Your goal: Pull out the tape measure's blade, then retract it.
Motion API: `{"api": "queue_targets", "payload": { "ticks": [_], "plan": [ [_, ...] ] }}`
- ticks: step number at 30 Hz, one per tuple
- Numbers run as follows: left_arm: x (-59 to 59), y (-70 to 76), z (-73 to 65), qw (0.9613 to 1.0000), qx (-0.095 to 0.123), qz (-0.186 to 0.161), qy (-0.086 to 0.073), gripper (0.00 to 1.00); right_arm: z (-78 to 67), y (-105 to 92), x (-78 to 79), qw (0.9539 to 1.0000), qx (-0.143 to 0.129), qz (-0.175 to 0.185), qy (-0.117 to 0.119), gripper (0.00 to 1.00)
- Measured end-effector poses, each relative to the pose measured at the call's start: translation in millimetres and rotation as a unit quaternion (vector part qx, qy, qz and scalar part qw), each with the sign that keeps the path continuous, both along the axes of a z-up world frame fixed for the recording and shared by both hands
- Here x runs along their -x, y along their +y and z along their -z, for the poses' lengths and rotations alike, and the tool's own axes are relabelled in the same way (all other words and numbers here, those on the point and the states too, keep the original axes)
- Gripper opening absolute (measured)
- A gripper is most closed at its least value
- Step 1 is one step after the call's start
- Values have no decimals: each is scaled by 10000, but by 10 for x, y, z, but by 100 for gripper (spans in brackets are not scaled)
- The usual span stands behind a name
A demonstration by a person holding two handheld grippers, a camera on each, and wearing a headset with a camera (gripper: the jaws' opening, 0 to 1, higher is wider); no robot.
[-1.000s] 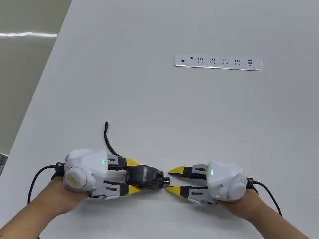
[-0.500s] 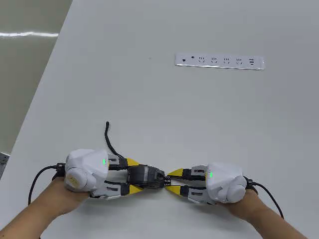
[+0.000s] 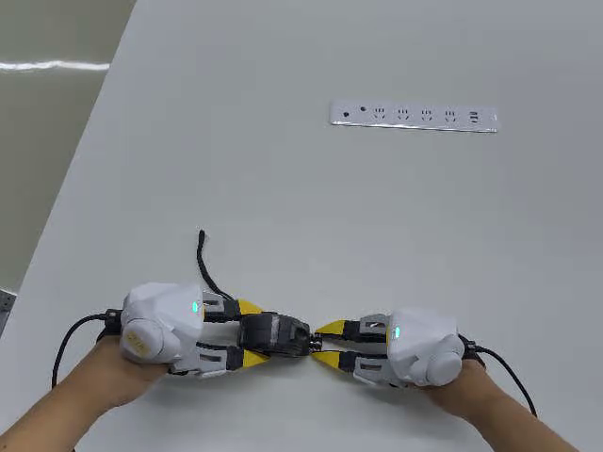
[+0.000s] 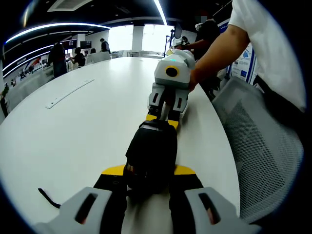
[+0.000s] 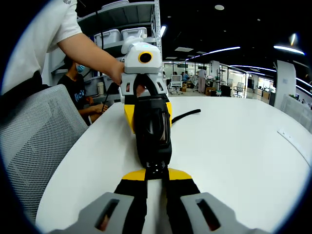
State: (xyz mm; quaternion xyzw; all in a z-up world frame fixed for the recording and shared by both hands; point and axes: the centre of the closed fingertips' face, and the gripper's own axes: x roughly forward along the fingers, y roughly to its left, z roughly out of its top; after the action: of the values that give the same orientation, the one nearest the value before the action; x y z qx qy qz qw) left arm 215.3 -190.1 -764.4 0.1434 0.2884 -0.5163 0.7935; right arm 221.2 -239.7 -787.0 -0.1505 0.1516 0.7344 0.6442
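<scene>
The black tape measure (image 3: 273, 333) lies low over the white table (image 3: 283, 188), and my left gripper (image 3: 247, 332) is shut on its body. In the left gripper view the case (image 4: 152, 150) sits between the yellow-tipped jaws, with the right gripper (image 4: 165, 115) facing it from beyond. My right gripper (image 3: 316, 344) meets the case's front end, its jaws drawn close around the blade's end hook (image 5: 156, 169). In the right gripper view the tape measure (image 5: 152, 124) runs straight ahead to the left gripper (image 5: 144, 113). No length of blade shows between case and hook.
A white power strip (image 3: 413, 117) lies at the far right of the table. The tape measure's black wrist strap (image 3: 203, 256) trails away behind the left gripper. A grey mesh chair (image 4: 263, 146) stands at the table's edge, and people are in the room behind.
My right gripper has slid left up to the tape measure's front end, and its jaws have narrowed around the hook. The left gripper has held still.
</scene>
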Motion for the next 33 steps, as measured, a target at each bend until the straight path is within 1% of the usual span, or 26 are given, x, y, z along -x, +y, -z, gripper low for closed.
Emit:
{"api": "queue_targets", "payload": {
  "ticks": [12,16,19,24,33],
  "plan": [
    [-2,1,11,10000,-14,28,-10,29,4,7,4,10000,2,28,-32,11],
    [-3,1,12,10000,-10,21,-1,28,4,5,3,10000,6,56,-2,11],
    [-3,1,9,10000,-7,24,-11,28,3,4,-1,9999,1,100,63,10],
    [2,-1,8,10000,-26,36,-29,28,-1,-9,5,10000,18,75,23,10],
    [-4,0,4,10000,-8,48,-6,28,-2,-28,11,9999,24,77,67,10]
  ]
}}
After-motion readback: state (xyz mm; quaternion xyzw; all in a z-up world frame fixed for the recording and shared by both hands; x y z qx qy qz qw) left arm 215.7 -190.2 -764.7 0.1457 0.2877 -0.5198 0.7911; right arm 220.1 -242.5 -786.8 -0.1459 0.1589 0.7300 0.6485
